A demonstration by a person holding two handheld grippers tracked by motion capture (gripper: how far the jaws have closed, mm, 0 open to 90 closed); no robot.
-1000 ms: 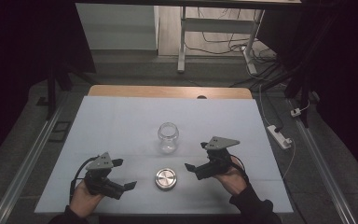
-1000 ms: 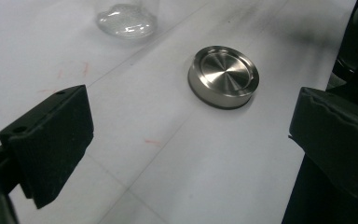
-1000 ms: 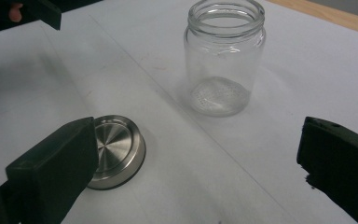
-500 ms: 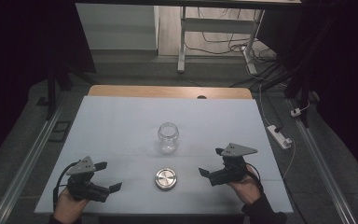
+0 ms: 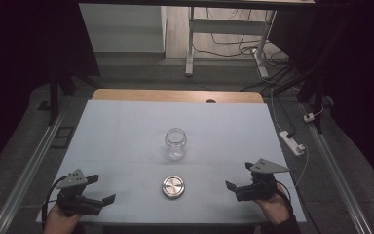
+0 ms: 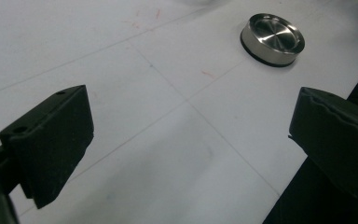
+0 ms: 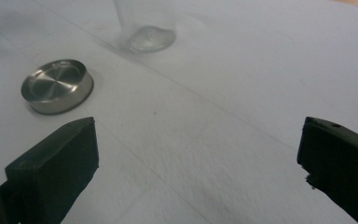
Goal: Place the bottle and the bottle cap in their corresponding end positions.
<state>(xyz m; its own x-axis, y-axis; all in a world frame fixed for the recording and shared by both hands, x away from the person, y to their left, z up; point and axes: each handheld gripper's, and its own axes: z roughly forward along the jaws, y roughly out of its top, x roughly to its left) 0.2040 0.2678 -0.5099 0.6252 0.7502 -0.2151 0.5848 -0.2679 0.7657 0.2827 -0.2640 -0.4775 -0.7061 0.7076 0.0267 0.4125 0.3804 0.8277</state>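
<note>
White table (image 5: 126,126) bears 1 empty, uncapped glass jar (image 5: 175,144) behind its metal lid (image 5: 173,187); both tools released.

I note a pale table (image 5: 126,131) with a wooden far edge, a power strip (image 5: 292,142) on the floor at right, and cables (image 5: 233,41) beyond.

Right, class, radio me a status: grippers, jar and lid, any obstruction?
Left gripper open, right gripper open, both empty. Glass jar upright, uncapped; metal lid flat on the table nearer the person. Nothing in the way.
</note>
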